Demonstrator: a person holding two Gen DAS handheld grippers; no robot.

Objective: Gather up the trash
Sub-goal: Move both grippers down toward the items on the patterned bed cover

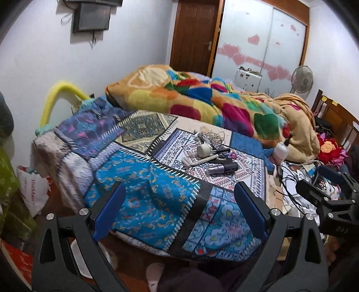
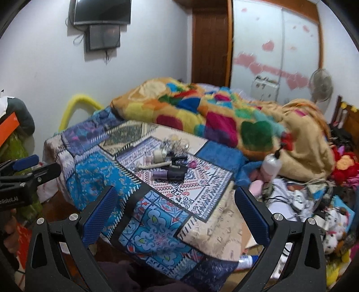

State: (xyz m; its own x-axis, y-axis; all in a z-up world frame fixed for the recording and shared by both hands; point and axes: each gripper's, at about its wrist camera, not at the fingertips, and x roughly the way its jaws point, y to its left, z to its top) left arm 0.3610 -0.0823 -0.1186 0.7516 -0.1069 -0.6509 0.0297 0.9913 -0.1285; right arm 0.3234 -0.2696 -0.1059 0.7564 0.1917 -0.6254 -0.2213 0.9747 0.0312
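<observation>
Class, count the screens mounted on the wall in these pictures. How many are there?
2. A larger screen sits high on the wall, and a smaller screen hangs directly below it. The picture's edge cuts off the larger one's top.

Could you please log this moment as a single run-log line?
left gripper: open, empty | right gripper: open, empty | clutter pile: untouched on patchwork cover

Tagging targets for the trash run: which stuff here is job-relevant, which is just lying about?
Likely job-relevant, judging by looks:
- small clutter pile on the patchwork cover: white razor, purple tube, tangled wire
- left gripper and right gripper, both open and empty

Just lying about:
- colourful blanket
- white pump bottle
- fan
- wall screen
</observation>
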